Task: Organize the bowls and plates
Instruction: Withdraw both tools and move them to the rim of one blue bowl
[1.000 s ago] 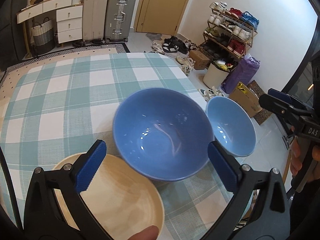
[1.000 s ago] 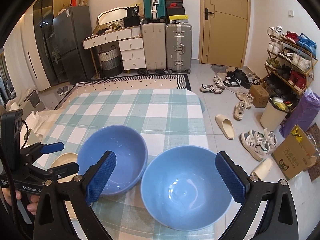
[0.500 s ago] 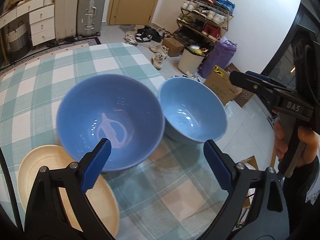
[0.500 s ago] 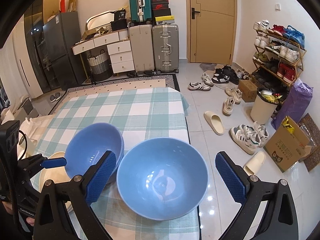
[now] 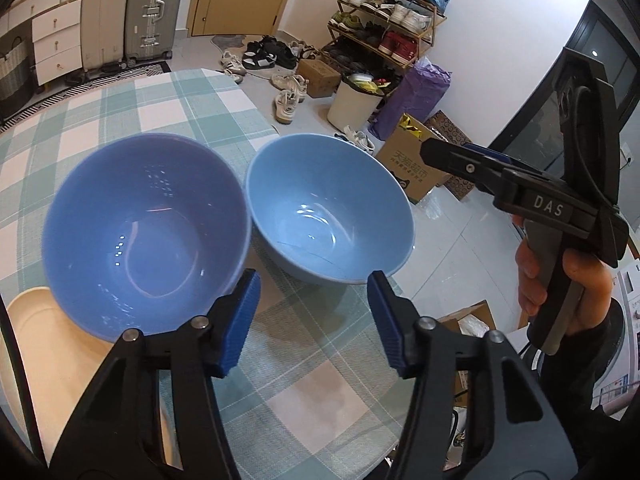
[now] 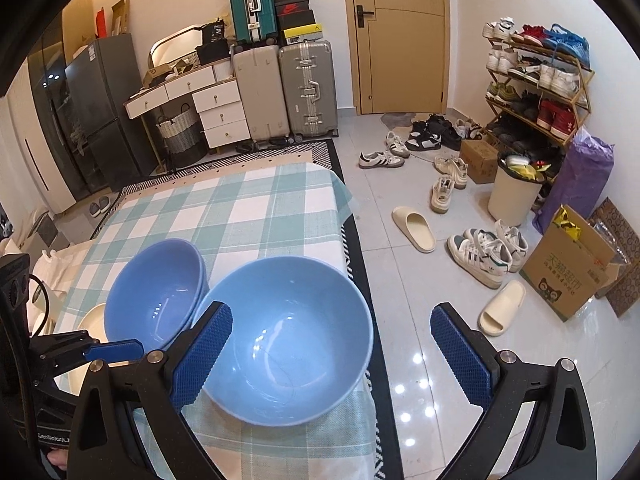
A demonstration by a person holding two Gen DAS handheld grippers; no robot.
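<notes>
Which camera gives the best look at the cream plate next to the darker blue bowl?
The left wrist view. There the cream plate shows a broad stretch of its face beside the darker blue bowl, though that bowl and the left tool hide part of it. The right wrist view shows only a sliver behind the bowl.

We see a room with white walls and a glossy pale tiled floor point(image 6: 404, 360). A tan wooden door point(image 6: 400, 36) stands shut beside two upright suitcases point(image 6: 284, 92) and a white chest of drawers point(image 6: 216, 108). A shoe rack point(image 6: 536, 80) lines the right wall, loose shoes point(image 6: 444, 184) scattered nearby, and a dark fridge point(image 6: 100, 112) stands left.
</notes>
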